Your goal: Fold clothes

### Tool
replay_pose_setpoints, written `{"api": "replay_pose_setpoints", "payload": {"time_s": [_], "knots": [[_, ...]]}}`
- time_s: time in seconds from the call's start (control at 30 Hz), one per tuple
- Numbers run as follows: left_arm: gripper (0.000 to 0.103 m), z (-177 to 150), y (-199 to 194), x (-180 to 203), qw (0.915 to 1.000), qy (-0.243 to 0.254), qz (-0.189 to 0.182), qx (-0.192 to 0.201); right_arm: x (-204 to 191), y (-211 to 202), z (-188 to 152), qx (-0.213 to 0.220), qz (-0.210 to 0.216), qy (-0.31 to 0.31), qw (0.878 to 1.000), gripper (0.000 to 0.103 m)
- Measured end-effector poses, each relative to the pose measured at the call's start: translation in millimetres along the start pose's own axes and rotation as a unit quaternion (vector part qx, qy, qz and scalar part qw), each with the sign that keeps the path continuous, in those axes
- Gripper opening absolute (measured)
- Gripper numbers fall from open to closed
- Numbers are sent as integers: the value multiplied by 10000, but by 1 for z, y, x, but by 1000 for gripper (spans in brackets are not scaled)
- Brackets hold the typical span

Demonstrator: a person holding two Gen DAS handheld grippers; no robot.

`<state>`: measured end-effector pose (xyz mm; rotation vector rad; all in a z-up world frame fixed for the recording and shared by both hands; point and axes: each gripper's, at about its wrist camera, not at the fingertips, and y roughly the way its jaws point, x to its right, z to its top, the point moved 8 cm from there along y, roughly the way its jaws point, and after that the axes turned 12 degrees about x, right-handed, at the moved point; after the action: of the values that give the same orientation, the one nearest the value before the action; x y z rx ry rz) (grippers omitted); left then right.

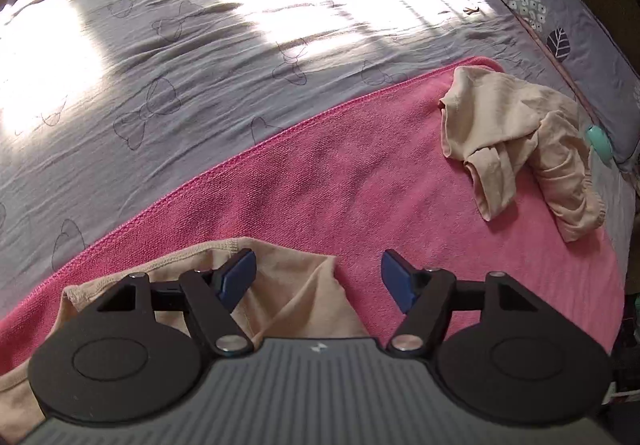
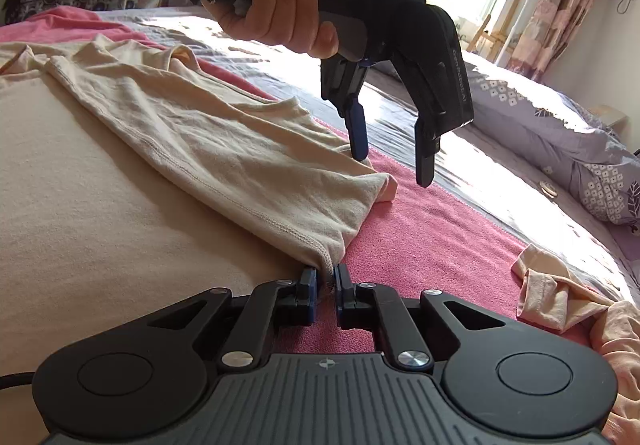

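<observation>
A beige shirt (image 2: pixel 120 165) lies spread on a pink towel (image 2: pixel 432 241), with one side folded over and ending in a hem corner. My right gripper (image 2: pixel 327 277) is shut on that hem corner of the beige shirt, low against the towel. My left gripper (image 2: pixel 390 169) is open and empty, pointing down just above the far corner of the folded part. In the left wrist view the left gripper (image 1: pixel 318 277) hangs open over the shirt edge (image 1: pixel 288 285) and the towel (image 1: pixel 320 173).
A second crumpled beige garment (image 1: pixel 520 149) lies on the towel to the right; it also shows in the right wrist view (image 2: pixel 560 297). The grey bedsheet (image 1: pixel 160 65) lies beyond, with patterned pillows (image 2: pixel 560 133) at the far right. A teal object (image 1: pixel 600 141) sits beside the garment.
</observation>
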<state>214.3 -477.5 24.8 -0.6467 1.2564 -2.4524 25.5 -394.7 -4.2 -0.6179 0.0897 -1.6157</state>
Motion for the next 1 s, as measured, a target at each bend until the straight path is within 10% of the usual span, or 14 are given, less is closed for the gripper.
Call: {"api": "replay_pose_setpoints", "payload": {"time_s": [0.2,0.37,0.6,0.73,0.8,0.87,0.93,1.0], "knots": [[28,-27,5,44,9667,2314,1094,17,-3,0,1,16,-62,-98,9999,12],[4,-27,7,53,9601,2266,1625,190,-6,0,-1,28,-125,-194,9997,13],[4,-3,0,6,9838,-286,1679,553,-7,1,-2,38,-148,-195,9997,13],[6,9,-16,-32,9679,-2041,1187,858,-2,2,-3,38,-71,-4,10000,14],[6,11,-28,-47,9600,-2278,1324,949,7,1,-3,23,-33,303,9995,23],[9,6,-46,-46,9642,-1918,1442,1131,30,0,-7,-128,103,992,9949,73],[18,-10,-64,-34,9718,-1332,1526,1209,55,-3,-16,-351,338,1761,9832,101],[25,-31,-79,-17,9766,-770,1575,1243,80,-8,-32,-690,648,2613,9606,100]]}}
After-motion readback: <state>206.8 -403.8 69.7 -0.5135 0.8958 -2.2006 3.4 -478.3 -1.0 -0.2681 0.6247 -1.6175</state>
